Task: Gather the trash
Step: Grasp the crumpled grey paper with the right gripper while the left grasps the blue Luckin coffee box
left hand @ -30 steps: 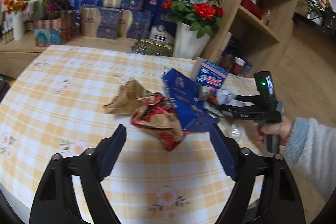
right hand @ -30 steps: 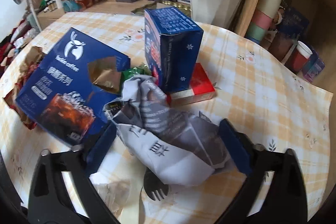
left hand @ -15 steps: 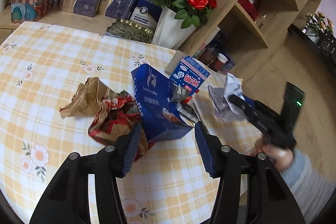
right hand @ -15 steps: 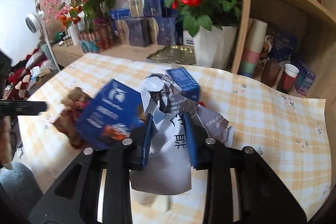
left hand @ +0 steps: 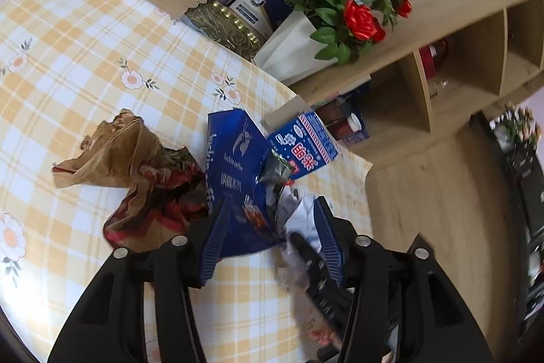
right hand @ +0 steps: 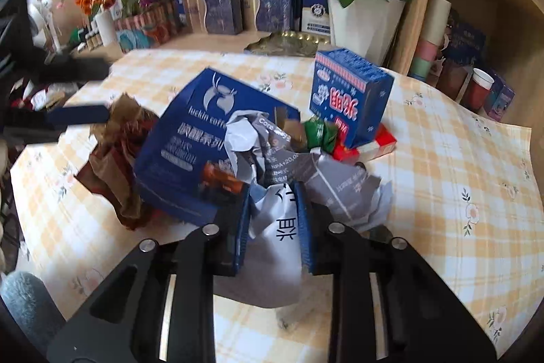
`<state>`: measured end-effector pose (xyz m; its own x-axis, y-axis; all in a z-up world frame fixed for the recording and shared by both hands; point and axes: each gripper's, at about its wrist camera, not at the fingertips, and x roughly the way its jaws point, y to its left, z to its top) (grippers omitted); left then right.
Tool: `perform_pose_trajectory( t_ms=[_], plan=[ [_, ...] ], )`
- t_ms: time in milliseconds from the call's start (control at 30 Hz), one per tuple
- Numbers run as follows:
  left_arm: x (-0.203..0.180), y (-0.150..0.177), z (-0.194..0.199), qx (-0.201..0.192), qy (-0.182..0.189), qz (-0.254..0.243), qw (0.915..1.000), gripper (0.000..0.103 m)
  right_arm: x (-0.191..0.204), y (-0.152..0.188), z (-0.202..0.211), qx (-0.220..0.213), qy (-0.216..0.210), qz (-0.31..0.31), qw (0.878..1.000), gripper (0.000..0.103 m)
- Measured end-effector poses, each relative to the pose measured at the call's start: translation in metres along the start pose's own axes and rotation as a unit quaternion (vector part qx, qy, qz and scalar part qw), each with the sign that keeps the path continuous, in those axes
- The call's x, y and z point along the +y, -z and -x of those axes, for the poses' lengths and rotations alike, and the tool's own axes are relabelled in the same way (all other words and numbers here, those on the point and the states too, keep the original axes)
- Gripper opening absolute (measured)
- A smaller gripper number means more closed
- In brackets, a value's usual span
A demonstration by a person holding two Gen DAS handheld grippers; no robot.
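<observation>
The table [right hand: 459, 165] wears a yellow checked cloth, bare at the right of the frame and running to its edge. The right hand-held gripper [right hand: 272, 223] pinches a crumpled grey-white wrapper [right hand: 278, 227] (all wrinkly) at bottom center. The left hand-held gripper [left hand: 268, 237] stands part open around the blue coffee box [left hand: 238, 179]. Brown paper [left hand: 112, 152] lies at left.
</observation>
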<state>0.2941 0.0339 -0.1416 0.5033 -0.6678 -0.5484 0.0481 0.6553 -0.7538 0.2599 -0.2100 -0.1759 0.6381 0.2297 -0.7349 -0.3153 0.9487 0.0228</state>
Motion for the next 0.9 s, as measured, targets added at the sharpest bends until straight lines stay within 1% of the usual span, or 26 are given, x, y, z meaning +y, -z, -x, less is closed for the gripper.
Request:
perform_pose_trajectory(
  t_ms=[100, 267, 400, 467, 533, 600, 667, 733, 833, 900],
  plan=[
    [0.007, -0.006, -0.009, 0.007, -0.007, 0.014, 0.9999, 0.044, 0.002, 0.007, -0.004, 0.006, 0.003, 0.008, 1.000, 0.028],
    [0.017, -0.011, -0.021, 0.011, -0.027, 0.021, 0.9994, 0.044, 0.000, 0.008, -0.006, 0.005, 0.004, 0.007, 1.000, 0.027],
    [0.018, -0.016, -0.034, 0.018, -0.044, 0.006, 0.9989, 0.044, -0.002, 0.011, -0.007, 0.004, 0.000, 0.005, 1.000, 0.027],
    [0.021, -0.017, -0.042, 0.025, -0.052, 0.003, 0.9983, 0.040, -0.003, 0.011, -0.006, 0.004, -0.001, 0.000, 1.000, 0.027],
    [0.026, -0.019, -0.048, 0.027, -0.075, 0.003, 0.9968, 0.035, -0.002, 0.011, -0.007, 0.004, -0.001, 0.000, 1.000, 0.027],
    [0.031, -0.020, -0.052, 0.030, -0.082, 0.005, 0.9961, 0.032, -0.003, 0.011, -0.007, 0.003, -0.003, -0.001, 1.000, 0.027],
    [0.030, -0.019, -0.056, 0.033, -0.084, -0.007, 0.9959, 0.032, -0.004, 0.012, -0.007, 0.002, -0.006, -0.002, 1.000, 0.027],
    [0.024, -0.017, -0.062, 0.038, -0.094, -0.033, 0.9943, 0.032, -0.004, 0.012, -0.007, 0.000, -0.007, -0.001, 1.000, 0.027],
    [0.022, -0.018, -0.068, 0.039, -0.093, -0.042, 0.9940, 0.032, -0.004, 0.012, -0.007, -0.001, -0.009, -0.002, 1.000, 0.027],
    [0.015, -0.020, -0.073, 0.040, -0.100, -0.061, 0.9923, 0.032, -0.005, 0.012, -0.007, -0.001, -0.010, -0.006, 1.000, 0.027]
  ],
)
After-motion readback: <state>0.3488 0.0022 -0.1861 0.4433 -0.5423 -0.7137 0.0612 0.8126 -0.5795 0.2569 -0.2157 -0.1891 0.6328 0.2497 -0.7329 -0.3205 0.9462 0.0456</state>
